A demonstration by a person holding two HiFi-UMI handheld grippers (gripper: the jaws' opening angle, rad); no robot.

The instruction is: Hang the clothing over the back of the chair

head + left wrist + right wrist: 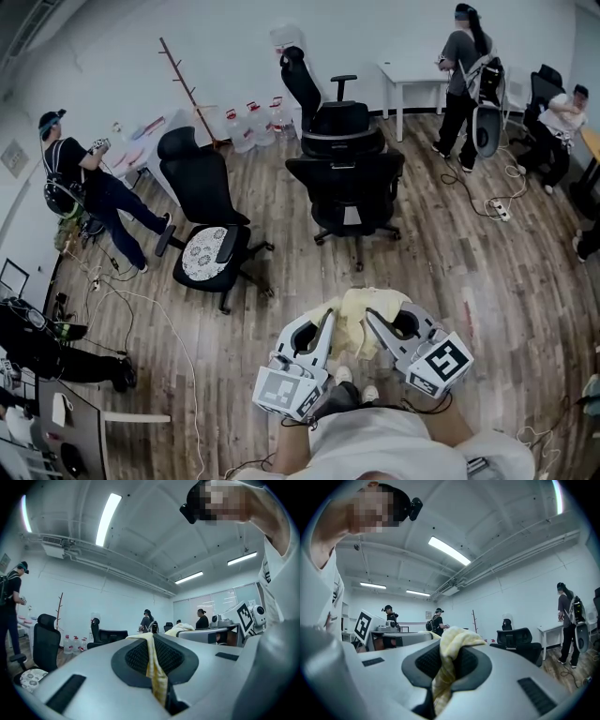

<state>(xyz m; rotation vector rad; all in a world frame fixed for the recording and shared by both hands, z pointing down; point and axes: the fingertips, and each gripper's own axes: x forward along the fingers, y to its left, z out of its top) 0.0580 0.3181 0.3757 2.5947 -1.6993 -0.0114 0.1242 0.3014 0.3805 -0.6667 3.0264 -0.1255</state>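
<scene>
Pale yellow crumpled cloth garment (361, 309) is bunched between the two grippers, in front of the person's body and above the brown wooden plank floor (469, 272). The left gripper (328, 317), grey w/ a marker cube, has its jaws fully together on a thin strip of the fabric. In the left gripper view this strip runs down the line where the black pads meet and comes out over the tips. The right gripper (368, 315) is just beside it, on its right. Its jaws are nearly together and clamp a thicker fold of the same garment, which bulges over the tips in the right gripper view. Both grippers point approx. level and away from the person, tips near each other, w/ most of the cloth between and a bit beyond them. Ahead of both tips, well apart from them, stands a black mesh office chair with headrest (345, 183); the garment does not touch it. A second black office chair w/ a white patterned seat cushion (208, 246) is to the front-left of the left gripper.
</scene>
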